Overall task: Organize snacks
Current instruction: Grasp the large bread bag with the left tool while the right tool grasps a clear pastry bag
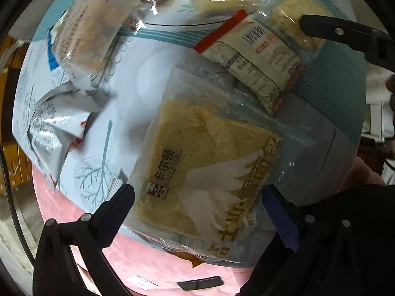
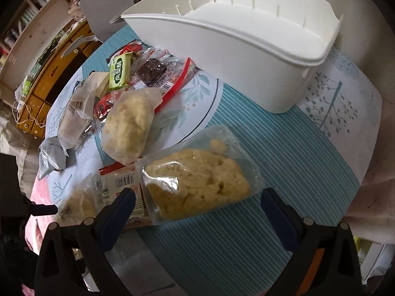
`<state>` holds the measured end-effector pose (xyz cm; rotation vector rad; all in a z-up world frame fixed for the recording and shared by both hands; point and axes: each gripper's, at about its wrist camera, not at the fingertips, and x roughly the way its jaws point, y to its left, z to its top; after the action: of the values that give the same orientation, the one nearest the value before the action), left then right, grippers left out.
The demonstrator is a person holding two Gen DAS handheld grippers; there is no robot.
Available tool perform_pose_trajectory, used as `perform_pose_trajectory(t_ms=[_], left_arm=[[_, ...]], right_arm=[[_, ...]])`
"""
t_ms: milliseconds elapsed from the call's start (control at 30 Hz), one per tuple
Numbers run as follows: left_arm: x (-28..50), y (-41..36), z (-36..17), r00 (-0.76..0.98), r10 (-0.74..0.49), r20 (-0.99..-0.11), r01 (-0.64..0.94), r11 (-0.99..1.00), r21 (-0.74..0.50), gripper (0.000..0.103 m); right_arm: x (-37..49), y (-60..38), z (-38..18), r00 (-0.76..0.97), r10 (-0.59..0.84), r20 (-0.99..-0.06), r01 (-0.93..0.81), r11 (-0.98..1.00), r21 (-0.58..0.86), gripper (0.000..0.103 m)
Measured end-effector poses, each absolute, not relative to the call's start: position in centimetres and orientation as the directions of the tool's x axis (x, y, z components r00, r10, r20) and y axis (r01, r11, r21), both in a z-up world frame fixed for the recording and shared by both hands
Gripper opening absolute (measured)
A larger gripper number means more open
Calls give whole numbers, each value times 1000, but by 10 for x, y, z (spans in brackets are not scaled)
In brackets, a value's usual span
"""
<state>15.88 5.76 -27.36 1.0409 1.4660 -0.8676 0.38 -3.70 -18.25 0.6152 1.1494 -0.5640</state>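
Seen from straight above, a clear packet of sliced toast bread (image 1: 197, 153) with printed characters lies on the tablecloth. My left gripper (image 1: 197, 194) hangs wide open over it, one finger at each side of the packet's near end. My right gripper (image 2: 197, 194) is open too, and a clear bag of yellow crumbly snack (image 2: 197, 185) lies between its fingertips on the striped cloth. One of its black fingers (image 1: 321, 26) shows at the top right of the left wrist view. A white plastic bin (image 2: 234, 56) stands behind with nothing visible inside it.
A pile of snacks lies left of the bin: a green packet (image 2: 119, 71), a dark cake packet (image 2: 151, 70), a second crumbly bag (image 2: 130, 128), a grey foil packet (image 2: 53, 157) and a barcode packet (image 1: 251, 56). A pink cloth (image 1: 148, 266) covers the near table edge.
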Motion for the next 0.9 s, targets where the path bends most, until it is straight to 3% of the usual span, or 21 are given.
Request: perform_pose_trajectory(t_ms=[633, 800, 900], left_arm=[[171, 37, -317, -131, 131, -983, 954, 285, -90, 103], [169, 33, -323, -108, 114, -988, 957, 281, -72, 103], [156, 30, -318, -89, 92, -992, 956, 288, -59, 103]], right_arm=[[14, -21, -199, 315, -249, -916, 662, 749, 24, 102], [10, -20, -196, 350, -248, -903, 633, 773, 33, 94], [6, -21, -194, 351, -256, -901, 642, 766, 32, 82]])
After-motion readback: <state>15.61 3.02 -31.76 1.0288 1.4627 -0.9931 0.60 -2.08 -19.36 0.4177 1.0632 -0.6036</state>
